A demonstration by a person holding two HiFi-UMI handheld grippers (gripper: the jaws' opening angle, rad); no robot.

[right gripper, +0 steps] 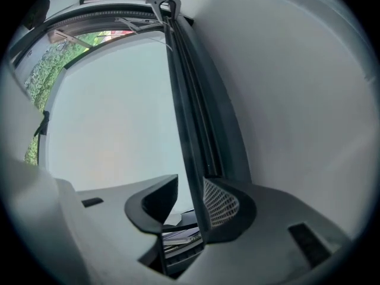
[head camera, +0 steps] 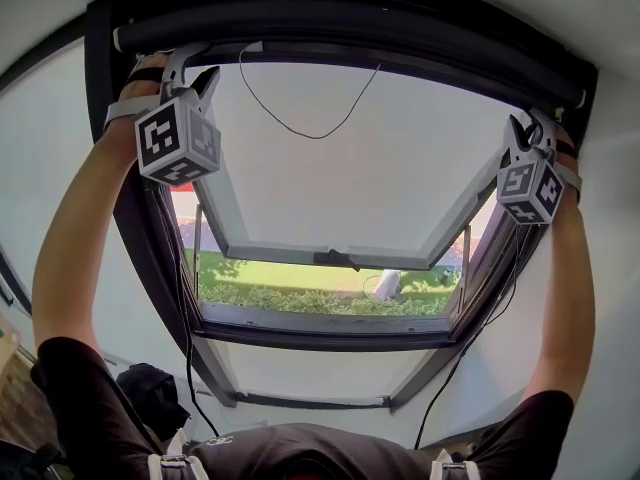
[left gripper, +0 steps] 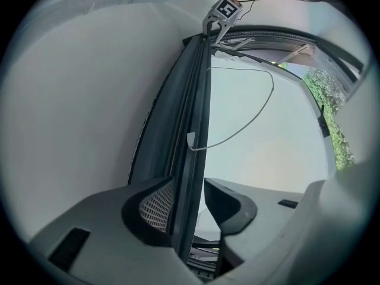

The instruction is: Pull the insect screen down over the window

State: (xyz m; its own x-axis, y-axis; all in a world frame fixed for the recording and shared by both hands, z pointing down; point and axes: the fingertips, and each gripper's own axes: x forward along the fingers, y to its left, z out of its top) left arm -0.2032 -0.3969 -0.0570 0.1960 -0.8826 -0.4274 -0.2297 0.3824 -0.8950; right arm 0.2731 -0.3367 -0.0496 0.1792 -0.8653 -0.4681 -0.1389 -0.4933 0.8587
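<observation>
1. The screen bar [head camera: 350,33] lies along the top edge of the window [head camera: 340,188].
2. Left gripper [left gripper: 189,190]: jaws spread around the bar, one pad clear of it.
3. Right gripper [right gripper: 191,193]: jaws slightly apart around the bar.

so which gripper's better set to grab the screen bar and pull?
Right, marginally. The right gripper and the left gripper both straddle the screen bar unclamped, at opposite ends; the right's jaws look closer around it. Probably a two-handed pull anyway.
</observation>
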